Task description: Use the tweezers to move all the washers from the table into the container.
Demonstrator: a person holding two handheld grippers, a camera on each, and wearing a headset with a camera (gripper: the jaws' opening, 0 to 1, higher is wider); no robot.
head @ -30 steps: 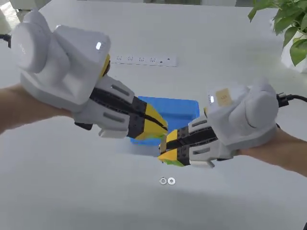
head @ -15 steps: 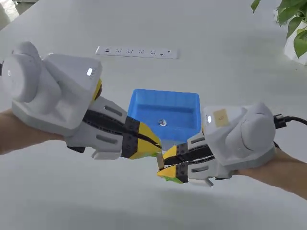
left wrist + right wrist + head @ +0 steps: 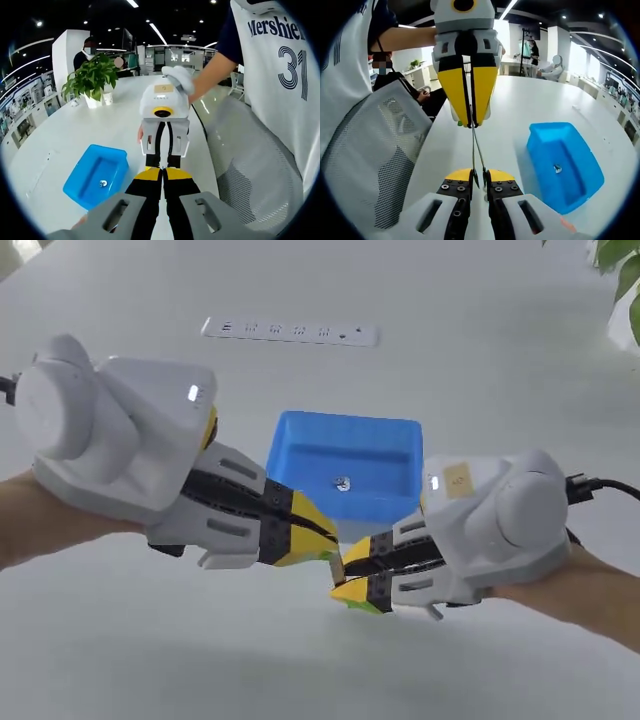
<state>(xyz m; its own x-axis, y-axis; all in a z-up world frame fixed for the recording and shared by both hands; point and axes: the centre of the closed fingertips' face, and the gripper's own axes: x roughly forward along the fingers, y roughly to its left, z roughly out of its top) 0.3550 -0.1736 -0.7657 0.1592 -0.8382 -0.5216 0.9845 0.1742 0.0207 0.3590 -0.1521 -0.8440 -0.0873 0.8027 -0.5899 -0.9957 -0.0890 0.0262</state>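
Thin metal tweezers [image 3: 476, 150] span the gap between the two grippers. My left gripper [image 3: 325, 540] comes in from the left, and its yellow jaws [image 3: 471, 120] are shut on one end of the tweezers. My right gripper [image 3: 340, 585] meets it tip to tip from the right and is shut [image 3: 480, 176] on the other end. Just behind the tips sits the blue container [image 3: 300, 445], with one washer [image 3: 343, 483] on its floor. The container [image 3: 580, 150] and the washer [image 3: 557, 169] lie to the right in the right gripper view.
A white power strip [image 3: 290, 331] lies on the table beyond the container. A potted plant [image 3: 92, 77] stands at the table's far side. A mesh chair [image 3: 380, 165] is beside the table edge, close to the person's body.
The head camera has shifted, bringing the container's inside and its washer into view. Two washers seen on the table earlier are now out of sight. The grippers stay tip to tip.
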